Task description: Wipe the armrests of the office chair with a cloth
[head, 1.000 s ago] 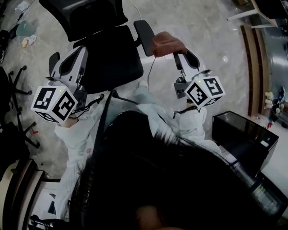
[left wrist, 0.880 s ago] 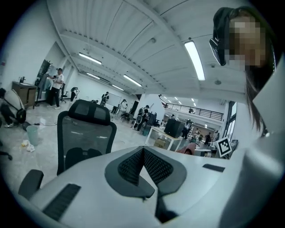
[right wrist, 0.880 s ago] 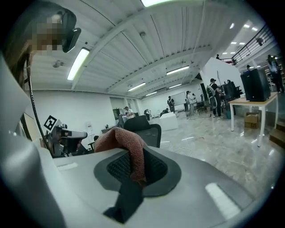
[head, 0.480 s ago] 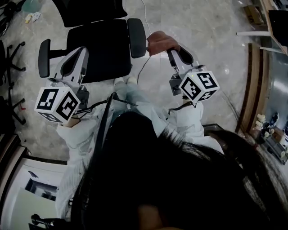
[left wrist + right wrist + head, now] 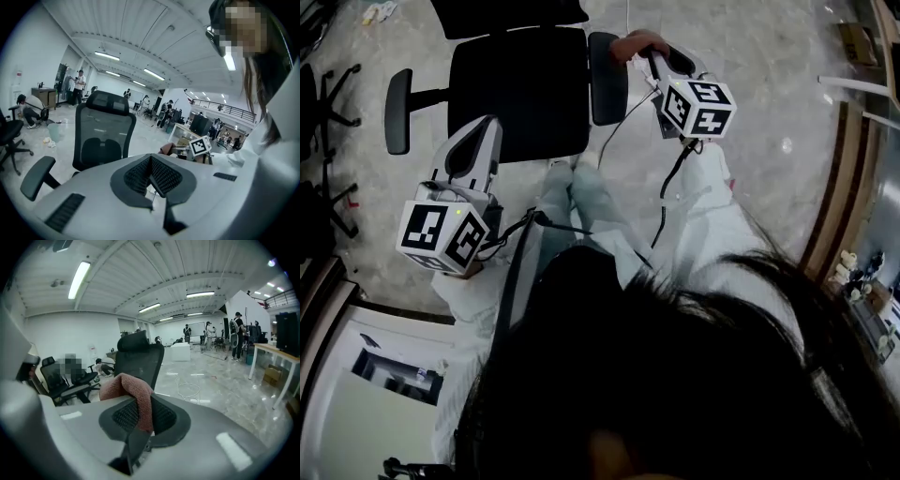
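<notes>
Rust-red cloth (image 5: 132, 391) is hanging pinched in the right gripper (image 5: 142, 422) beside the armrest (image 5: 607, 80); the left gripper (image 5: 151, 177) is pressing its jaws together.

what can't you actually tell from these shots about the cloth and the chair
- Head view: whether the cloth touches the armrest beside it. The right gripper holding it covers the spot.
- Right gripper view: that armrest is not shown; the gripper's own body fills the lower picture.
- Head view: chair base, hidden under the seat; backrest, cut by the top edge.
- Head view: lower picture, hidden by the person's hair.
</notes>
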A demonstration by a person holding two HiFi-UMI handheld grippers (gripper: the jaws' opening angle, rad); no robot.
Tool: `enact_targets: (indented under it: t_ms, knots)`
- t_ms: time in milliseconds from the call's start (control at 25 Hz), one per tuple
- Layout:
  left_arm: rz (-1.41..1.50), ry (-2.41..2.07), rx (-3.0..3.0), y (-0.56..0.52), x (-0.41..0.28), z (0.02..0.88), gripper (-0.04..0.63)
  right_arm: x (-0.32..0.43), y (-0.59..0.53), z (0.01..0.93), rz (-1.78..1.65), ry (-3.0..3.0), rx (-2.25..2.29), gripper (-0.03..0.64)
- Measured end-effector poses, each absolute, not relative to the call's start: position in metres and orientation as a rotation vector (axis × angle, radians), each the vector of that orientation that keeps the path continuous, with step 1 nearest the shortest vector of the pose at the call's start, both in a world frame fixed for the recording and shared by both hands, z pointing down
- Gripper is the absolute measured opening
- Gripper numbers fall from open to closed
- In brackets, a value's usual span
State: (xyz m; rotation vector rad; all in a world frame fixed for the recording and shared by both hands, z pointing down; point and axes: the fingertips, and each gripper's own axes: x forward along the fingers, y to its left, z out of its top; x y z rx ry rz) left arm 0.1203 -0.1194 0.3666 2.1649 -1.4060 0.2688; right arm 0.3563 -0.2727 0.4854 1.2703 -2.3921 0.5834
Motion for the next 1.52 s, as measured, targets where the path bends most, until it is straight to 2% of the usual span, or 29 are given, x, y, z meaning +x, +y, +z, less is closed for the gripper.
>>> enact_targets:
  t_ms: [280,520,680,920,1280,1520]
  knots:
    - [0.346,-1.437,2.059,-0.113,0.098,0.418,0.003,0.317,-0.361,0.586,0.496,-2.198,1.231,0.044]
    - [0.357,-1.444,2.051,-0.111,0.093,0.428,0.003,0.288,-0.326,0.65,0.461,-2.075,0.956,0.043]
    - [0.349,-1.422,2.08,-0.109,0.099,0.426,0.003,0.285,-0.293,0.651,0.377,-2.039,0.818,0.043]
    - [0.336,-1.392,2.15,-0.117,0.113,0.415,0.003,0.294,-0.225,0.64,0.473,-2.025,0.65,0.043]
    - [0.287,-1.314,2.246,-0.127,0.132,0.391,0.003,0.302,-0.107,0.613,0.53,-2.081,0.599,0.043]
    - [0.305,-1.256,2.259,-0.13,0.149,0.396,0.003,0.309,-0.075,0.613,0.513,-2.073,0.55,0.043]
